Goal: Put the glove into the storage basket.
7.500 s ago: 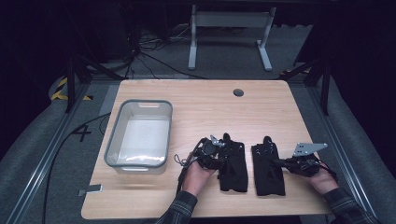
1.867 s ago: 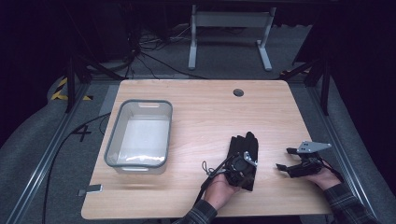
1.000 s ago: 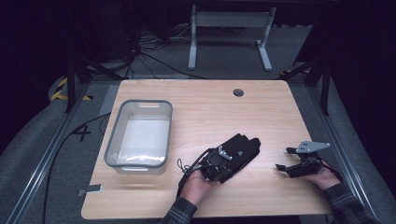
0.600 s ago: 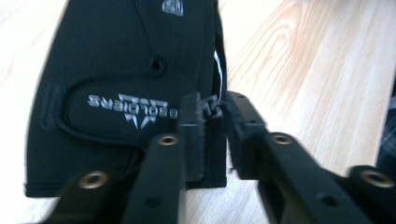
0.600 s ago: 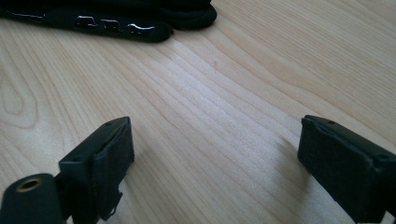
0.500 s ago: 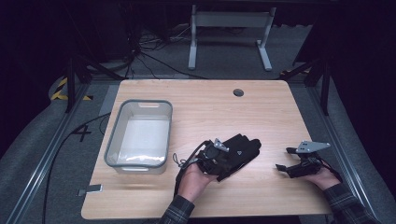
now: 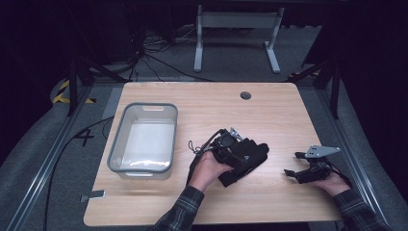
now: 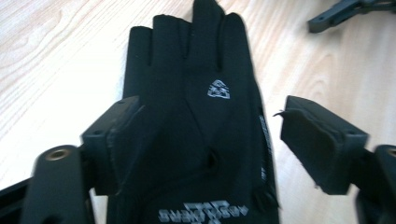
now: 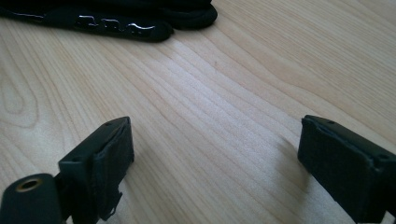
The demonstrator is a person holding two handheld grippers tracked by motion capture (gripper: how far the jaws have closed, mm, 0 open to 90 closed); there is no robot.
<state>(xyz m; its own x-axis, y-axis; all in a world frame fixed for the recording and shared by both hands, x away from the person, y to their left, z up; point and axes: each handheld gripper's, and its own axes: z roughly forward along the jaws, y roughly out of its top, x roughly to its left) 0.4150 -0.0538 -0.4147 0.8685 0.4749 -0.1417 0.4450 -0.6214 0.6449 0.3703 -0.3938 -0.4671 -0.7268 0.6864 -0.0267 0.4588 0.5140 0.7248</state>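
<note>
Bench (image 7: 288, 115): carries the bin (image 7: 144, 139) at my left and the stacked gloves (image 7: 248, 156) near the middle.
Gloves: lie flat, long axis running straight ahead of my left tongs (image 8: 205, 144), fingers pointing away.
Left tongs: just been opening, jaws astride the cuff, not pinching.
Right tongs (image 9: 215, 163): wide open, empty, farther off.

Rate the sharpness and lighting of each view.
High view: sharp; table well lit, surroundings dark, soft glare in the bin. Left gripper view: glove fairly sharp, near jaws blurred, logo readable. Right gripper view: wood grain crisp, jaws soft-edged, soft shadows beside them.
</note>
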